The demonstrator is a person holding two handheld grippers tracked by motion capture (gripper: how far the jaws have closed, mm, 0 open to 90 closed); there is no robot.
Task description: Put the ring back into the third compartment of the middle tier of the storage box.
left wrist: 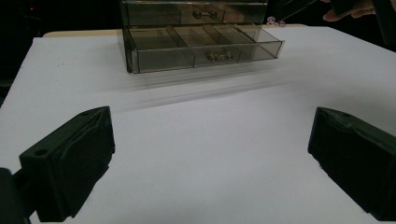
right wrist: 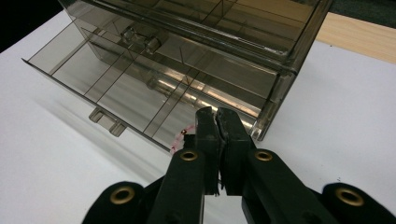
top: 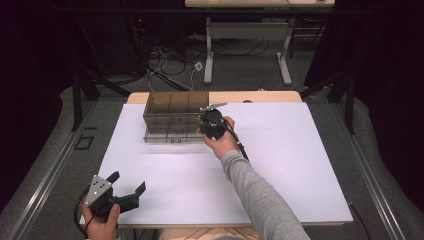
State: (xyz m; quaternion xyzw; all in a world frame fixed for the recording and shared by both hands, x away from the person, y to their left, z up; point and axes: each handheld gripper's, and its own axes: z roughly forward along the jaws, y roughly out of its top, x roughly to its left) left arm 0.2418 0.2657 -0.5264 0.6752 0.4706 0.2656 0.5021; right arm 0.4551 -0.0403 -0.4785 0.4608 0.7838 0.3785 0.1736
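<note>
A smoky clear drawer box (top: 175,106) (left wrist: 194,13) (right wrist: 243,28) stands at the far middle of the white tabletop (top: 290,150). Its lower drawer (top: 167,134) (left wrist: 205,46) (right wrist: 112,88) is pulled out and split into several compartments. My right gripper (top: 205,128) (right wrist: 217,115) is shut on a small pink beaded piece (right wrist: 179,138) (left wrist: 275,21), and hovers at the drawer's right end. My left gripper (top: 127,182) (left wrist: 212,121) rests open near the front left corner, nothing between its jaws.
A strip of wooden table edge (top: 260,96) shows behind the box. Beyond it are the white legs of a desk (top: 208,55) and loose cables on the floor (top: 170,70). Dark curtains flank both sides.
</note>
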